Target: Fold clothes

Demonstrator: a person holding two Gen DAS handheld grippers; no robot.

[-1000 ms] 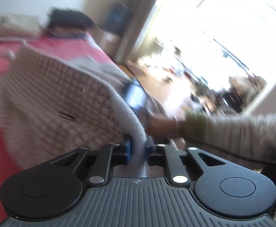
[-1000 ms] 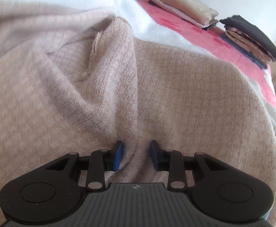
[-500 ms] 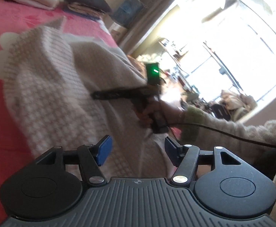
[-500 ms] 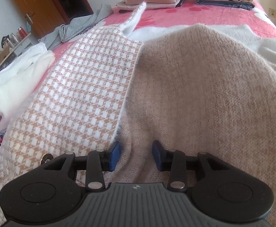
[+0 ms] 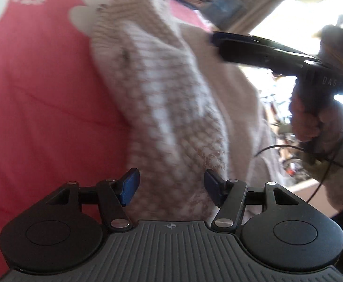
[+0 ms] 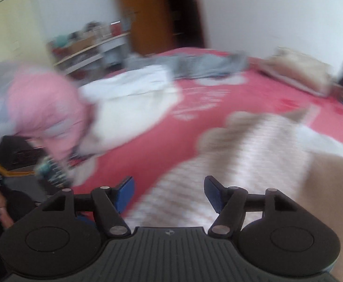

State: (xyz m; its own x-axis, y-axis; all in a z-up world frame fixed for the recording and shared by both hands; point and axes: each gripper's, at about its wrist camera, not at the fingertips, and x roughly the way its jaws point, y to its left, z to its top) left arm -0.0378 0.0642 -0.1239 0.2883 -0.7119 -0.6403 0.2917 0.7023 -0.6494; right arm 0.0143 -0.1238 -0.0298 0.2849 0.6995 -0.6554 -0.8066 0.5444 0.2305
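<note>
One large bed (image 6: pixel 194 127) with a pink-red cover carries everything, because it gives a wide flat place for folding. On it lies the checked beige-and-white sweater (image 5: pixel 176 117), folded lengthwise into a long band so that one half covers the other. Further away on the bed rest a white garment (image 6: pixel 133 98) and a grey garment (image 6: pixel 194 63), probably waiting for their turn, and a folded beige pile (image 6: pixel 298 70) sits at the far edge. The left gripper (image 5: pixel 171 185) hovers just above the near end of the sweater with its fingers apart and gripping nothing. The right gripper (image 6: pixel 169 192) is lifted over the sweater; its fingers are opening and nothing is between them.
</note>
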